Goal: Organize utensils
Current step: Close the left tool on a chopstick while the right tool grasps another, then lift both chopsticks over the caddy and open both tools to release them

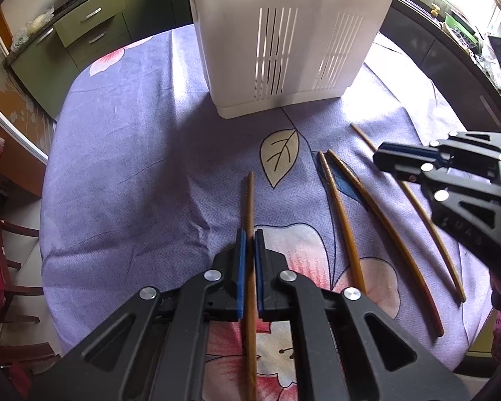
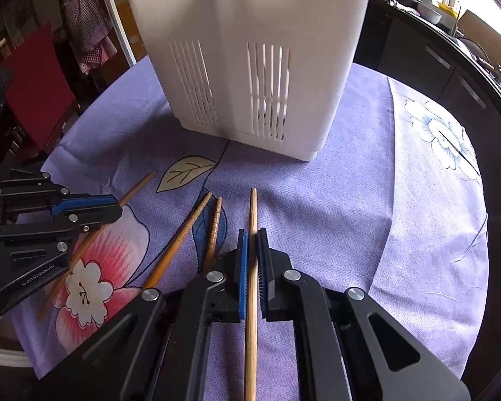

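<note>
Several brown chopsticks lie on a purple floral tablecloth (image 1: 133, 153) in front of a white slotted utensil holder (image 1: 284, 40), also in the right wrist view (image 2: 250, 67). My left gripper (image 1: 249, 234) is shut on the leftmost chopstick (image 1: 250, 200), low at the cloth. My right gripper (image 2: 252, 234) is shut on the rightmost chopstick (image 2: 252, 214). Two chopsticks (image 1: 344, 220) lie between them, also in the right wrist view (image 2: 190, 227). The right gripper shows in the left wrist view (image 1: 384, 157); the left gripper shows in the right wrist view (image 2: 113, 207).
The table edge (image 1: 46, 173) curves round at the left. A red chair (image 2: 33, 83) stands beside the table. Kitchen cabinets (image 1: 83, 30) and a dark counter (image 2: 451, 60) lie beyond.
</note>
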`<state>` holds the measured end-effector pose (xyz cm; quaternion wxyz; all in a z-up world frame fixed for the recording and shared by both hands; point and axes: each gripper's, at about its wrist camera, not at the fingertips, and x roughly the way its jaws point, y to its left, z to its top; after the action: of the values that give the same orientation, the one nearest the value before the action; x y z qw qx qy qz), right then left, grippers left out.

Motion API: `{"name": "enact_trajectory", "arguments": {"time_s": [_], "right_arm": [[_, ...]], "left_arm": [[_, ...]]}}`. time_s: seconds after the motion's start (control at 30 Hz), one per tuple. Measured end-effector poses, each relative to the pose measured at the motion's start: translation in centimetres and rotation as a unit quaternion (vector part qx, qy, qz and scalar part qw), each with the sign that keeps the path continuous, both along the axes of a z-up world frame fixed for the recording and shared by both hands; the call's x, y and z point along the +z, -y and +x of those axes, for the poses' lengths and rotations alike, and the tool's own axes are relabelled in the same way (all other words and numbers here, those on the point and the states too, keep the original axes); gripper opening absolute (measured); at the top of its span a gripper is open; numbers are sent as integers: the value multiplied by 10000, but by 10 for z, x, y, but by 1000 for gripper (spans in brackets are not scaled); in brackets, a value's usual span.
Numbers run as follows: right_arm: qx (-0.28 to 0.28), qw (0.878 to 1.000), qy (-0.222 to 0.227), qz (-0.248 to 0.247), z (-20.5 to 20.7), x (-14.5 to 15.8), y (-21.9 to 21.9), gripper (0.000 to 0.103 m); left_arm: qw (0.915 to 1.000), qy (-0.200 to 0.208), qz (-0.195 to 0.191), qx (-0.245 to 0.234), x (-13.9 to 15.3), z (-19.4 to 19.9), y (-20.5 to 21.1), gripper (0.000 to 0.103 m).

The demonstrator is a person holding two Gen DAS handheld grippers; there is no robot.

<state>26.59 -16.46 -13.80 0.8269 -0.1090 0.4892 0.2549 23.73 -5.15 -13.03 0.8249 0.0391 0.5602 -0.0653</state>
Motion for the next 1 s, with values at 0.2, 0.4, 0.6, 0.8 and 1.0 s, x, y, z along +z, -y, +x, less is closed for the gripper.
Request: {"name": "enact_trajectory", "arguments": {"time_s": [0.2,0.4,0.6,0.8,1.0], "right_arm": [[22,9985,353,412,-19,45,16,6],[-5,9938,742,833,-44,90,45,6],[-33,9884,1063,1084,-75,120,65,6],[-58,9840,1267,1252,-93,138,81,6],[-90,9802,1421,1378,-109,149,89,6]], "left_arm": [[9993,342,-64,-101,28,-12,-1,5],[9966,784,-116,-212,70,-32,-1,5],[9930,1125,-141,-330,102,-54,-1,5],[9894,1390,-162,-382,121,-74,-2,5],[9867,1548,-150,-473,133,-88,3,5]]}}
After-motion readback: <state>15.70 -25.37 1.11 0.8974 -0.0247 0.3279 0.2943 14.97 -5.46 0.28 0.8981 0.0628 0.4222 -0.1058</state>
